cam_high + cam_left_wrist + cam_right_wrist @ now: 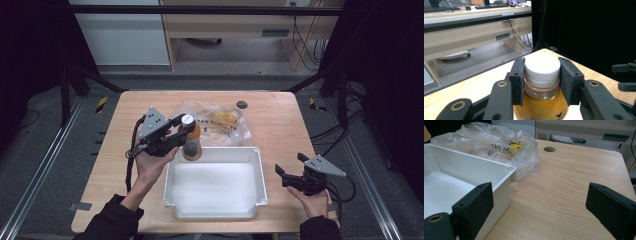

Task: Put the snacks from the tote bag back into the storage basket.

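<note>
The left gripper (184, 131) has its jaws clamped on the white cap and neck of a bottle (191, 145) of amber drink, and holds it upright at the far left corner of the white tub (259, 172), about over the rim. From the high view I cannot tell whether the bottle's base rests on anything or hangs free. In the left gripper view the pads (517, 81) sit square on either side of the cap (542, 70), which looks a fair hold, though it is on the smooth lid rather than the body.

The step in hand seems to be setting the bottle into the tub. To do it well, I would carry it a little further inward so the base clears the wall, keep it plumb, and lower it until the bottom sits flat before easing the jaws apart. Letting go too high risks it toppling, since the weight hangs well below the grip.

The right gripper (291, 170) waits with jaws spread wide and nothing between them, low over the desk (280, 115) just beside the tub's right wall. A crumpled plastic bag (220, 122) lies behind the tub, touching its far rim; best not to snag it.
</note>
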{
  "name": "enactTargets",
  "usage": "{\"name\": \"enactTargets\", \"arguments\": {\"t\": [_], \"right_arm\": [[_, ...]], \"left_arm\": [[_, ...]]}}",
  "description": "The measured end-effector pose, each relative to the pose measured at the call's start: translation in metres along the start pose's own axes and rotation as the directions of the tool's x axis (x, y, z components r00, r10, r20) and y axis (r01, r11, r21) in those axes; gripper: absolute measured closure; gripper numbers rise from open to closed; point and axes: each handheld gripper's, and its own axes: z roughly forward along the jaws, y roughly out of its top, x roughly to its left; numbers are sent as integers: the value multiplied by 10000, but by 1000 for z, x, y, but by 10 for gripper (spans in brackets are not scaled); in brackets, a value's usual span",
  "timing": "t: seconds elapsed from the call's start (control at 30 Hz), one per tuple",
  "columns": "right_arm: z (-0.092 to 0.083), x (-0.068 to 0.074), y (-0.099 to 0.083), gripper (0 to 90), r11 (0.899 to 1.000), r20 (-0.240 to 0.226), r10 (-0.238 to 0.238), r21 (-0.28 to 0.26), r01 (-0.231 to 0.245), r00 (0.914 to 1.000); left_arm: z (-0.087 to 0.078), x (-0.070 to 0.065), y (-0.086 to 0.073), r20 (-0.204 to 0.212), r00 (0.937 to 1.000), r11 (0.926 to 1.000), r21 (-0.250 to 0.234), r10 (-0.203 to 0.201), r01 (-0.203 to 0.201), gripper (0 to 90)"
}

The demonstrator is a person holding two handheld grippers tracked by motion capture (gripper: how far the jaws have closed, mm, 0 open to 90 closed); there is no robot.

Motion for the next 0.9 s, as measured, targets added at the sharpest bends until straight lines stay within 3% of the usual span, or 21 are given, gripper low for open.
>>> {"name": "enactTargets", "arguments": {"t": [0.9], "right_arm": [[-1,0,-1,80,10000,-4,81,6,-81,10000]], "left_arm": [[0,-11,-60,432,9988,9953,955,-215,173,588]]}}
